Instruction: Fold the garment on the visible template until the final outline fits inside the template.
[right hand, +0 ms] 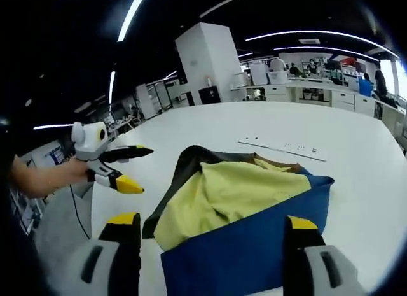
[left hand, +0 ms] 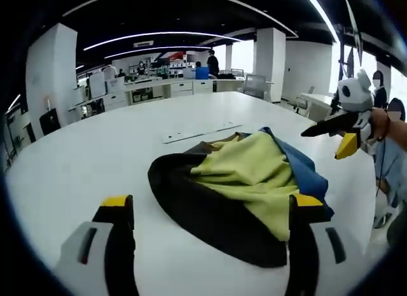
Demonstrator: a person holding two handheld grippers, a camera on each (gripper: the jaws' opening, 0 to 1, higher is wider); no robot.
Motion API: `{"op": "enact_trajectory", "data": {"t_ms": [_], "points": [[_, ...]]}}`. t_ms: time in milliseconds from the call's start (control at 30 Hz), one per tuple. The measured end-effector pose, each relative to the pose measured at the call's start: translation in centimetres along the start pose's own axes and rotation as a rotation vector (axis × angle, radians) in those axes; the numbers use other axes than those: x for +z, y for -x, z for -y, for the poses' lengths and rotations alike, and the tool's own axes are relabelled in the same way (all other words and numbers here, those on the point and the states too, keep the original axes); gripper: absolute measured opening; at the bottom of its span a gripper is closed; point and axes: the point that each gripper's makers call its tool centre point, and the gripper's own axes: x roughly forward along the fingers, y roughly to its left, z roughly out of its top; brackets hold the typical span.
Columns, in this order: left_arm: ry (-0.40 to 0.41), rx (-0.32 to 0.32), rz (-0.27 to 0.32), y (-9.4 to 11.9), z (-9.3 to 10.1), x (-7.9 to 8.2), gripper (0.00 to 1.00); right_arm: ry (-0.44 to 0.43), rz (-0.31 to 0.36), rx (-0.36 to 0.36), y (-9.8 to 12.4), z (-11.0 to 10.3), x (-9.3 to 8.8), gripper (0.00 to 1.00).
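Garment [left hand: 248, 188] lies bunched mid-table [left hand: 95, 162], yellow-green lining up, black and blue shell around it; folding looks barely begun, outline loose. No template outline discernible. Left gripper [left hand: 210, 210] and right gripper [right hand: 213, 229] both spread, holding nothing.

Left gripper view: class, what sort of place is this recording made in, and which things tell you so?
Probably an open-plan office or lab: rows of desks with equipment behind the large white table, strip ceiling lights, white pillars, and people standing at workstations.
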Motion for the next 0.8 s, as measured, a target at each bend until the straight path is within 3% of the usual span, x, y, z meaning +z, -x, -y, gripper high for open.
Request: {"op": "enact_trajectory", "data": {"t_ms": [167,467,800], "points": [[-0.015,-0.02,-0.017,0.5,1.5,-1.2,0.95,0.023,-0.029,0.037,0.4,-2.2,-1.8,0.89],[0.009,-0.055,-0.04,0.8,3.5,-3.6,0.77,0.047,-0.057,0.118,0.5,-5.6,-5.1,0.71],[0.021,-0.075,-0.076,0.7,4.9,-5.9,0.65,0.047,-0.134,0.075,0.0,-5.3,-9.0,0.56]]}}
